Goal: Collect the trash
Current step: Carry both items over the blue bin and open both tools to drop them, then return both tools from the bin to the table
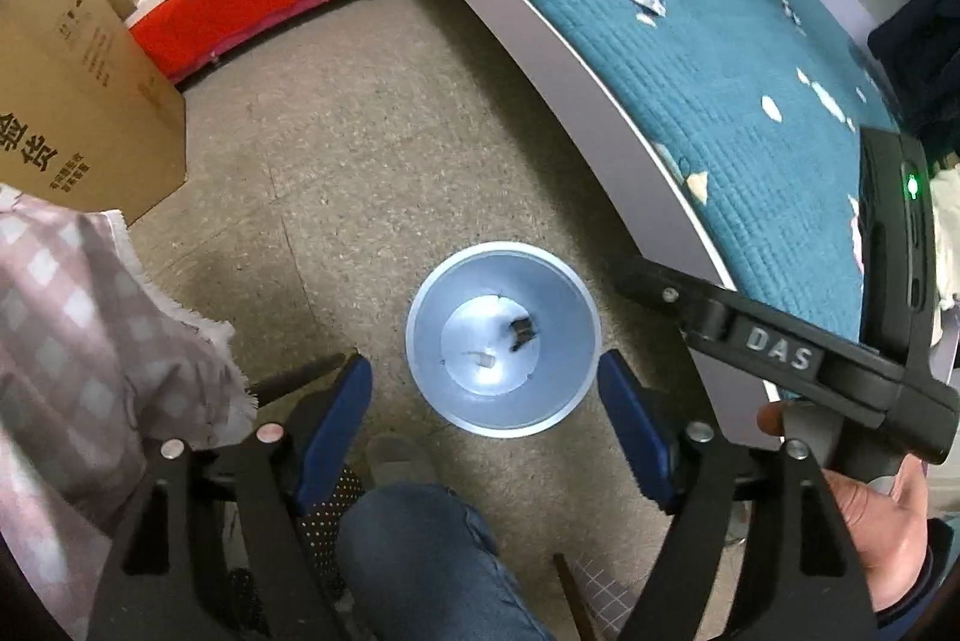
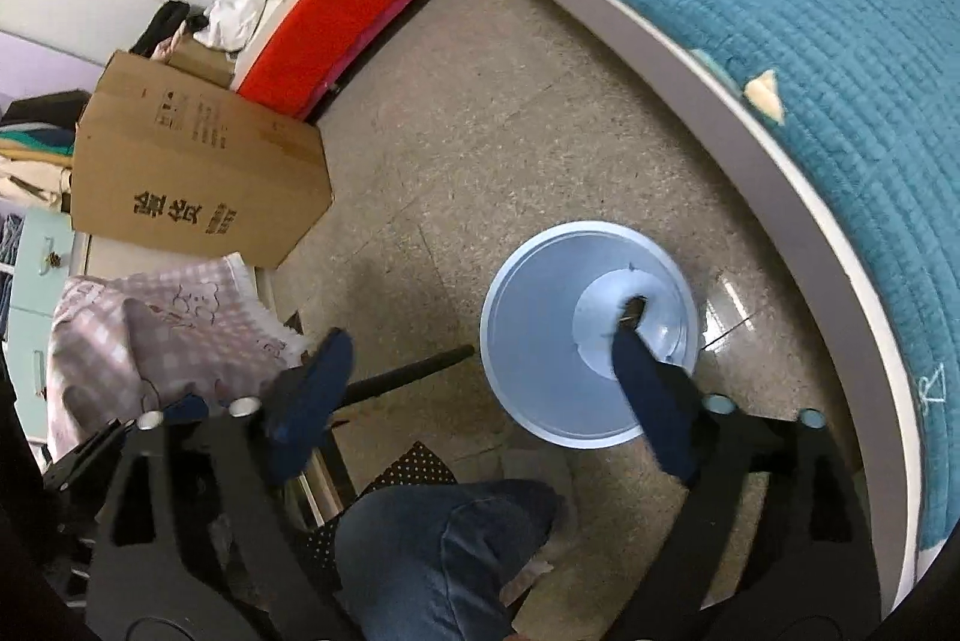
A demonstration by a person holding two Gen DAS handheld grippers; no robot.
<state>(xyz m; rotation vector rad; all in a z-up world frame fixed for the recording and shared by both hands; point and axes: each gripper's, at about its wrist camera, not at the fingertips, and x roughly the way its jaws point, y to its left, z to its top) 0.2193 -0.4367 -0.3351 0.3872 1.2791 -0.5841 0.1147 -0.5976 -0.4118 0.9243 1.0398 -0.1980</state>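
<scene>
Both grippers, L (image 1: pixel 483 383) and R (image 2: pixel 480 359), are held wide, empty, pointed down over bin (image 1: pixel 432 299); dark scrap (image 1: pixel 521 330) inside is unclear.

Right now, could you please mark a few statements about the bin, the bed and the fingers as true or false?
1. The bin stands on the floor beside the bed. True.
2. The bin is empty. False: a dark scrap and a pale scrap lie inside.
3. The left gripper has its fingers apart with nothing between them. True.
4. The right gripper clamps a paper scrap. False: its fingers are apart and hold nothing.
5. White scraps lie on the bed. True.
</scene>
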